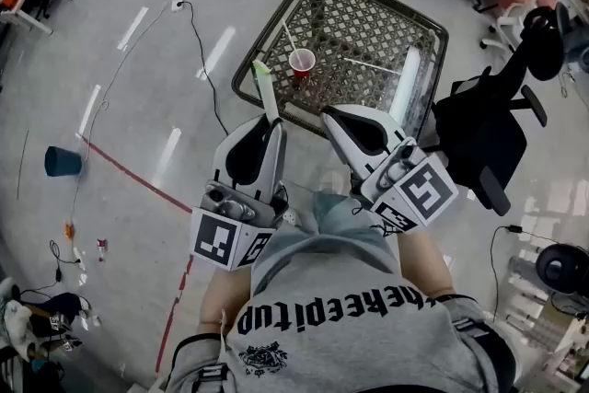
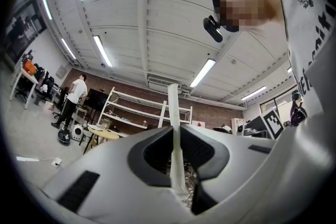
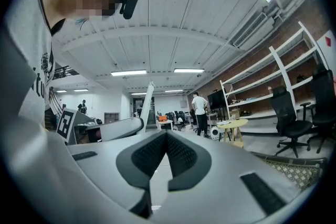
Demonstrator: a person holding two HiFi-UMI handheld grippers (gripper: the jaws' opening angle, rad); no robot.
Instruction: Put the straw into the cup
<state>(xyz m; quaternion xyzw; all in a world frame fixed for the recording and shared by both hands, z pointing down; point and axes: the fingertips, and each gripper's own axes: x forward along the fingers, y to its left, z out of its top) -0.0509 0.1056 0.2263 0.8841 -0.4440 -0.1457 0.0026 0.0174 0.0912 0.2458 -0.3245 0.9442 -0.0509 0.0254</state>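
Open office floor, grey, with a metal mesh table (image 1: 433, 25) in front of the person.

Left gripper (image 2: 176, 136): jaws pressed together on the straw (image 2: 172, 105). The grip is low on the shaft, so most of the length stands free beyond the tips. Judgement: this leaves a long leading end to aim at a small opening.

Right gripper (image 3: 167, 136): jaws together, nothing between them. It is held just beside the left one, not touching it. Judgement: it is spare for now and could steady the cup if needed.

Both tools sit close to the person's chest and point out toward the table.

Red cup (image 1: 302, 63): upright on the mesh, on the side of the table nearest the person. In the head view the straw's greenish tip appears just left of the cup. Its height above the table cannot be read. A thin white stick (image 1: 291, 39) runs up from the cup's rim. I cannot tell whether it is inside the cup or lying behind it.

Status, judged: straw gripped and not yet in the cup. The next step is to carry the tip over the rim and lower it. Risk: a light cup on open mesh may tip if nudged.
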